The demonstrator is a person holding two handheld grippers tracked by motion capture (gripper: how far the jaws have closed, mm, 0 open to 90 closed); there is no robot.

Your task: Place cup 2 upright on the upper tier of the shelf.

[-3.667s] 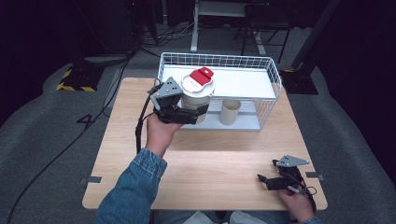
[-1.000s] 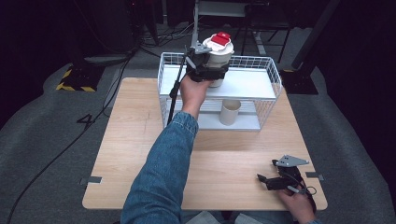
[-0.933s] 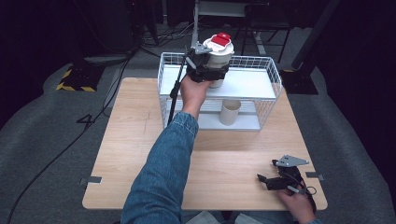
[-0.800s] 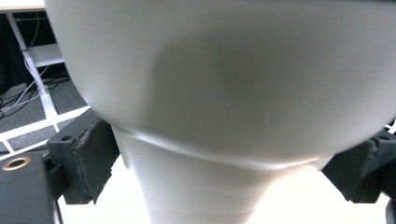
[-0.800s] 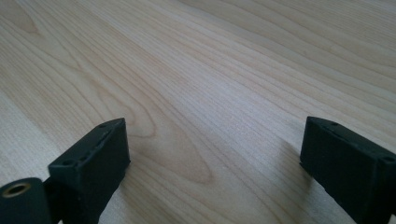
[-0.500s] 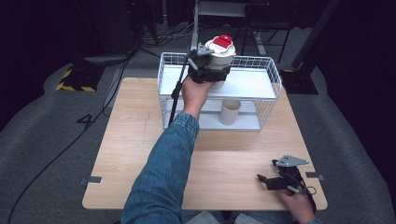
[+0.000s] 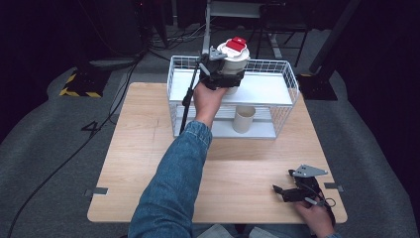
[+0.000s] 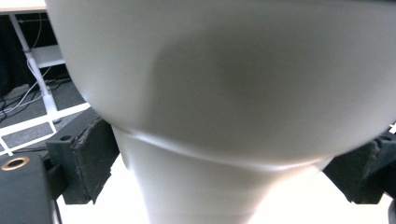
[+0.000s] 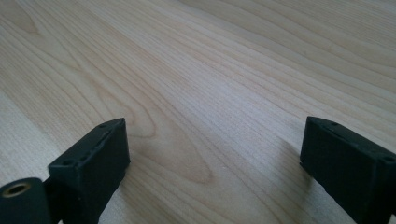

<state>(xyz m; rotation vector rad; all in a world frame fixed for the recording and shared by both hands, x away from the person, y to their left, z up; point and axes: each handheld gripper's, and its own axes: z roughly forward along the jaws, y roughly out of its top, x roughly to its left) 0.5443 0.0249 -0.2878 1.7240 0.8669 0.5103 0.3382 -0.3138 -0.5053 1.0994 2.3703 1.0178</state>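
A white cup with a white lid and red tab (image 7: pixel 233 55) is held above the top shelf of a white wire rack (image 7: pixel 283 72). My left gripper (image 7: pixel 224 79) is shut on the cup; in the left gripper view the cup's white wall (image 8: pixel 224 93) bulges between both black pads (image 8: pixel 88 158). A tan paper cup (image 7: pixel 243 118) stands on the rack's lower shelf. My right gripper (image 7: pixel 283 192) rests low over the table's near right corner, its jaws wide apart over bare wood (image 9: pixel 210 107).
The wire rack stands at the far middle of the wooden table (image 7: pixel 138 148). A black cable (image 7: pixel 187 99) hangs from the left gripper in front of the rack. Dark floor, cables and a desk frame (image 7: pixel 233 10) lie beyond the table.
The left gripper carried the lidded cup from in front of the rack up and back over its top shelf, then eased slightly right. The right gripper stayed still.
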